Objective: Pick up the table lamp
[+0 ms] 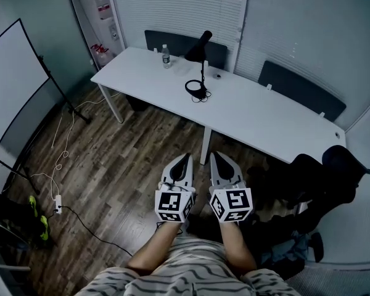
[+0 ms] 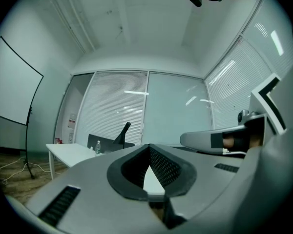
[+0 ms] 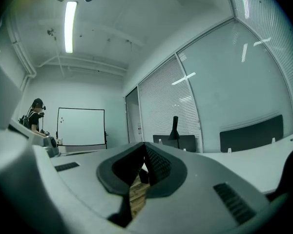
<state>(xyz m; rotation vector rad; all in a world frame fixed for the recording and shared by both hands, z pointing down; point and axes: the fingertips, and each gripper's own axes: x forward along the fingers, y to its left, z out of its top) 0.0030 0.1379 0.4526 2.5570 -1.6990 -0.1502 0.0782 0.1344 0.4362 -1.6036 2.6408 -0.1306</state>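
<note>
A: Table lamp (image 1: 200, 66), top centre: black. Table (image 1: 253, 113): white. Floor (image 1: 111, 165), left: dark brown planks.

B: Left gripper (image 1: 184, 160) and right gripper (image 1: 217, 159): pale grey, black-and-white square markers. Shirt (image 1: 191, 282), bottom edge: grey and white stripes. Whiteboard (image 1: 12, 79), left edge: white, black frame.

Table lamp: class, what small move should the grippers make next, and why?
Probably carry both grippers forward toward the table. The table lamp stands on it well ahead, while the left gripper and right gripper, both shut and empty, hang over the floor.

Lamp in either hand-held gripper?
No, the table lamp stands on the white table, well beyond the left hand-held gripper and right hand-held gripper.
</note>
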